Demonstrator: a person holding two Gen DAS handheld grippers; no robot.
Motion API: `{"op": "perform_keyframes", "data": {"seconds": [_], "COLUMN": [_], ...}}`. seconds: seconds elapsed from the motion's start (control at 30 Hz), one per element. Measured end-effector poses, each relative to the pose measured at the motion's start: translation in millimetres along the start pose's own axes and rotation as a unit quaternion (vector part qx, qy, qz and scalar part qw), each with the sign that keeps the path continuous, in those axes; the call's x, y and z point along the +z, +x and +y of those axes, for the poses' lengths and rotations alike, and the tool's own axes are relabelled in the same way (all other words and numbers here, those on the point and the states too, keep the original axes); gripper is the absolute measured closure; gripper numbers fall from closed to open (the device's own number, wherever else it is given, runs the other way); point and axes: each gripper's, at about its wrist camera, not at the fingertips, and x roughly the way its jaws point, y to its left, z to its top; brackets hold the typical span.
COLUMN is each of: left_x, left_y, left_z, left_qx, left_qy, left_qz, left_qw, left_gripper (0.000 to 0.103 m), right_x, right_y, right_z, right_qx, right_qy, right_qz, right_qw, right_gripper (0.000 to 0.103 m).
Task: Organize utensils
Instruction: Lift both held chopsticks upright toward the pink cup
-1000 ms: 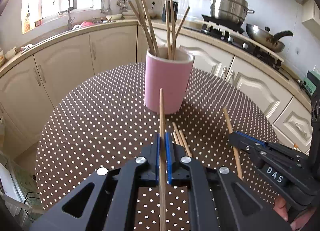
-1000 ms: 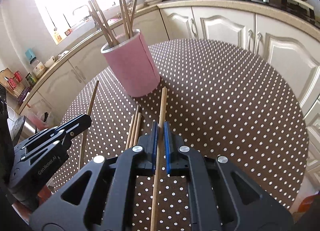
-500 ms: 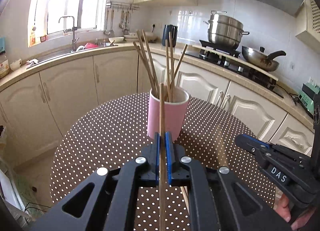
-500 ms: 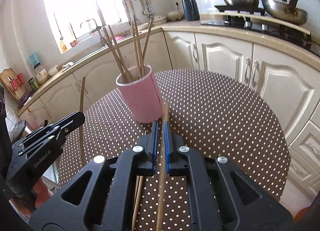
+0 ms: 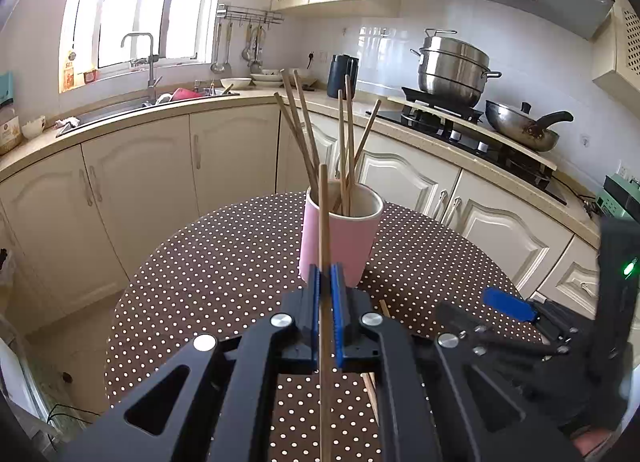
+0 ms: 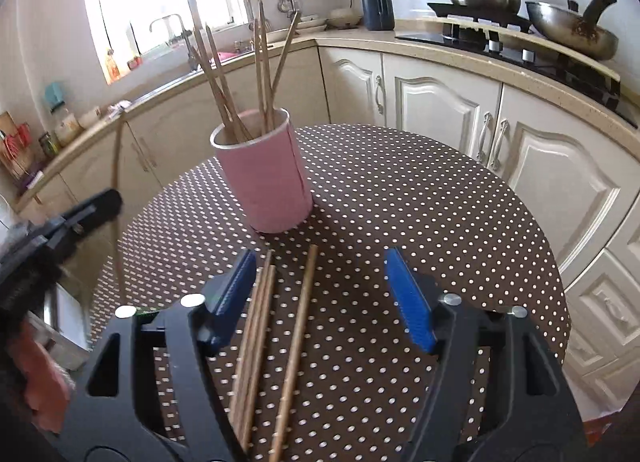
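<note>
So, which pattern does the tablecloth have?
The tablecloth is dark brown with small white dots, clearest in the right wrist view.

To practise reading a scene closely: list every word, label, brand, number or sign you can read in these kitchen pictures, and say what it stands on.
No text can be read in either view.
Bottle on the windowsill: label too small to read.
Jar on the counter: label blurred.
Left gripper: body blurred, no lettering legible.
Pink cup: plain, no print visible.
</note>
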Motion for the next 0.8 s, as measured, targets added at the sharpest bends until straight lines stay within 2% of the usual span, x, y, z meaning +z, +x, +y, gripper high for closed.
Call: {"op": "perform_keyframes", "data": {"seconds": [0.23, 0.47, 0.53, 0.6, 0.67, 0.73, 0.8], "left_x": [-5, -12, -13, -15, -17, -18, -19], "left_y": [11, 27, 31, 34, 37, 41, 42], "left_z": [6, 13, 14, 15, 15, 15, 14], "left_qx": [-0.004, -0.004, -0.006, -0.008, -0.007, -0.005, -0.005], "left_qy": [0.003, -0.002, -0.002, -0.003, -0.004, -0.006, -0.007], "left_qz": [0.027, 0.054, 0.059, 0.063, 0.067, 0.074, 0.076], "left_qw": [0.9996, 0.9985, 0.9982, 0.998, 0.9977, 0.9972, 0.9971], "left_gripper": [0.097, 0.097, 0.097, 0.097, 0.097, 0.097, 0.097], "right_x": [-16, -23, -22, -23, -24, -25, -28], "right_y": [48, 72, 77, 77, 77, 76, 73], "right_z": [2, 7, 10, 12, 14, 15, 16], "right_qx": [-0.016, -0.025, -0.041, -0.037, -0.035, -0.026, -0.015], "right_qy": [-0.01, -0.027, -0.037, -0.048, -0.055, -0.057, -0.05], "right_qz": [0.077, 0.109, 0.107, 0.1, 0.099, 0.095, 0.094], "right_qw": [0.997, 0.993, 0.993, 0.993, 0.993, 0.994, 0.994], "right_gripper": [0.035, 0.036, 0.048, 0.071, 0.076, 0.094, 0.096]}}
